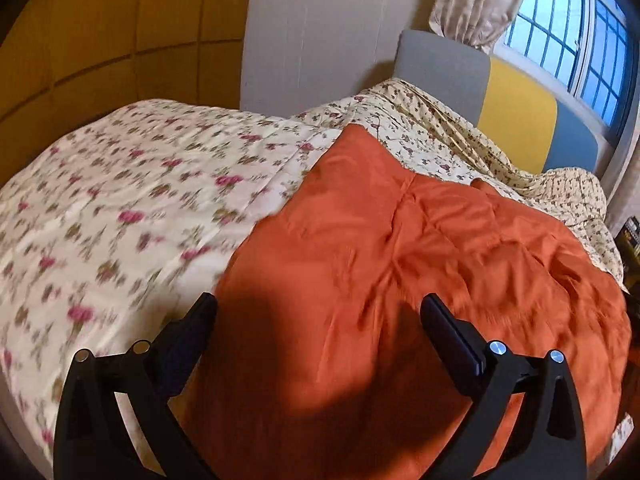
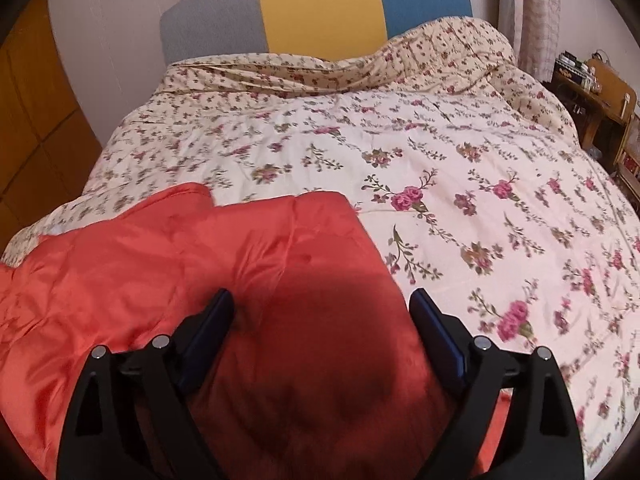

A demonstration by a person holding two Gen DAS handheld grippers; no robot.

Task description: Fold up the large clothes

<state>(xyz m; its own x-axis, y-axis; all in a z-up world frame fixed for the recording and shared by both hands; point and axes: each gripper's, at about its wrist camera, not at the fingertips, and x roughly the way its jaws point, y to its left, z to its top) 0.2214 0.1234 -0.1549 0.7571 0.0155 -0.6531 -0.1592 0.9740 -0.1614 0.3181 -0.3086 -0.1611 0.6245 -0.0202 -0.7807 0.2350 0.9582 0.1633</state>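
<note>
One orange garment point(image 1: 400, 272) lengthwise toward headboard point(image 2: 320, 8)

your orange garment point(image 1: 420, 264) point(image 2: 168, 256) lies spread flat, shiny and wrinkled, seam down its middle, on the floral bedspread point(image 2: 440, 168) at the bed's near edge.

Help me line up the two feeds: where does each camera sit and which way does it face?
Left wrist: on the left gripper, open above the orange garment, facing the headboard and window; only its fingers show.
Right wrist: on the right gripper, open over the same garment, facing up the floral bedspread; only its fingers show.
Shared: garment, bedspread, headboard.
</note>
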